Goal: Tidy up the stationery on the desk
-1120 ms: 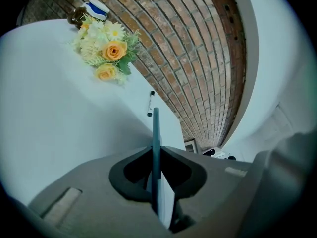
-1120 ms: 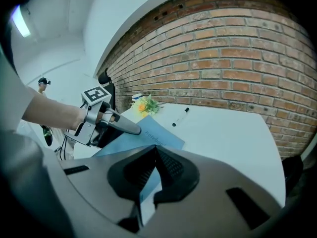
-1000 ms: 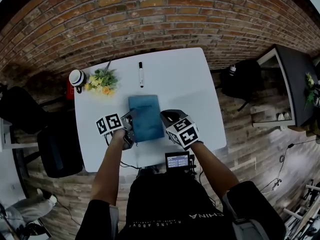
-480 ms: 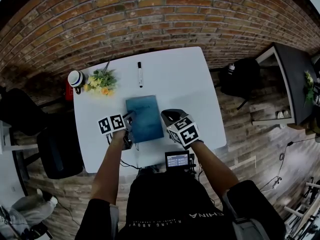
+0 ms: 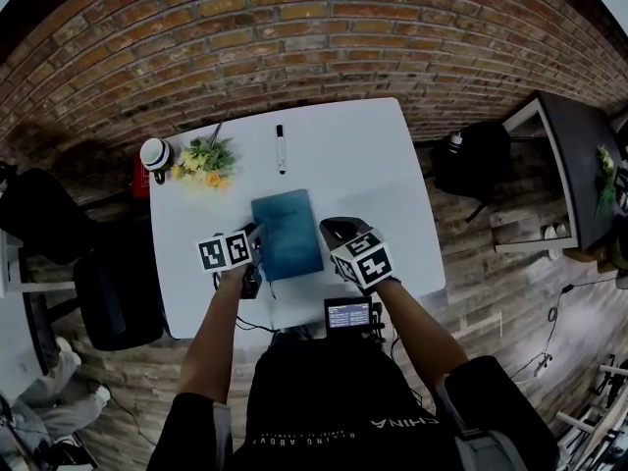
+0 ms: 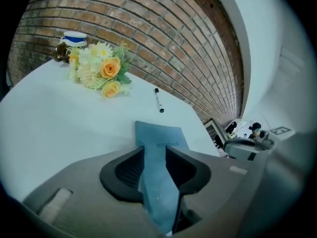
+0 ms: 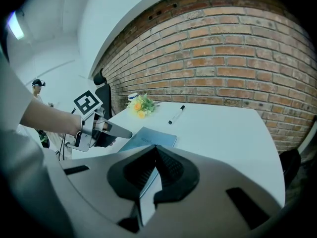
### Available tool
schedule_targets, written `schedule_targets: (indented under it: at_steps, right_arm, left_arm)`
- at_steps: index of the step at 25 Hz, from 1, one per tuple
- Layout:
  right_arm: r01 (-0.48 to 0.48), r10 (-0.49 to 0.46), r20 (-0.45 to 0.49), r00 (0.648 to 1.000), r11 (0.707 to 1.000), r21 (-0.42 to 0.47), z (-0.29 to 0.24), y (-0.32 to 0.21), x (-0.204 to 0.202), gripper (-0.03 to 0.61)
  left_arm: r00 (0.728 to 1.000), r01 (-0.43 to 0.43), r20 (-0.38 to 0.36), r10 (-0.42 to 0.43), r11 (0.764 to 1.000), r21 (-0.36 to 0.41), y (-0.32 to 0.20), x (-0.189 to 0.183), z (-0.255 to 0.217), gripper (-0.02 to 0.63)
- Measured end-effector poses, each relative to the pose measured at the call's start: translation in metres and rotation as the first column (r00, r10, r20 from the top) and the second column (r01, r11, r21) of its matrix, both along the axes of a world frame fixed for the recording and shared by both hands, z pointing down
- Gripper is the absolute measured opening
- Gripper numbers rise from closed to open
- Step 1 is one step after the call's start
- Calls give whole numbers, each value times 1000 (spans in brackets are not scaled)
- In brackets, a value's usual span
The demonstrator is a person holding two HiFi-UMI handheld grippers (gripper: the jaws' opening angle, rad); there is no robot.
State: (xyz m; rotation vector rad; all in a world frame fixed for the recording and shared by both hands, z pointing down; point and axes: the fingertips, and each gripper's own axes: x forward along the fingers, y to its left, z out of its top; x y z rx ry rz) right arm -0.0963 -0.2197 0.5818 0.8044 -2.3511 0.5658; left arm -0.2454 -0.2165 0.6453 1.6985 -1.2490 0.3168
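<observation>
Notebook (image 5: 287,234) on worktop (image 5: 363,165)
Left tongs (image 5: 257,234) just opening, astride its left edge; right tongs (image 5: 325,228) clamped on right edge.

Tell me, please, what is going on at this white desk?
A person works two tongs on a flat blue notebook lying on the white desk. The right tongs are shut on its edge. The left tongs have just been opening, with the notebook between them. A black marker lies beyond, untouched.
</observation>
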Motion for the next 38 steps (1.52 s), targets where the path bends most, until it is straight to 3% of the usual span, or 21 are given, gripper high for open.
schedule_targets:
  at_steps: [7,11,25,38]
  right_arm:
    - [-5,5,14,1000,1000,1,-5,5,-7,11]
    - [-10,10,20,1000,1000,3,-6,8,-9,11]
    - [-1,1,6,1000,1000,10,-6,0,-13,12]
    - [10,-7,-55,998,999,47,8,-72,-55,32]
  left_arm:
    - [986,-122,127,110,988,92,17,21,-16,124]
    - [971,-175,186,150,976,127,30,29,-18,15]
    - [971,-182,183,155,972,145,21,31,-29,12]
    - [968,-182,199,151,972,146,-7,21,-22,12]
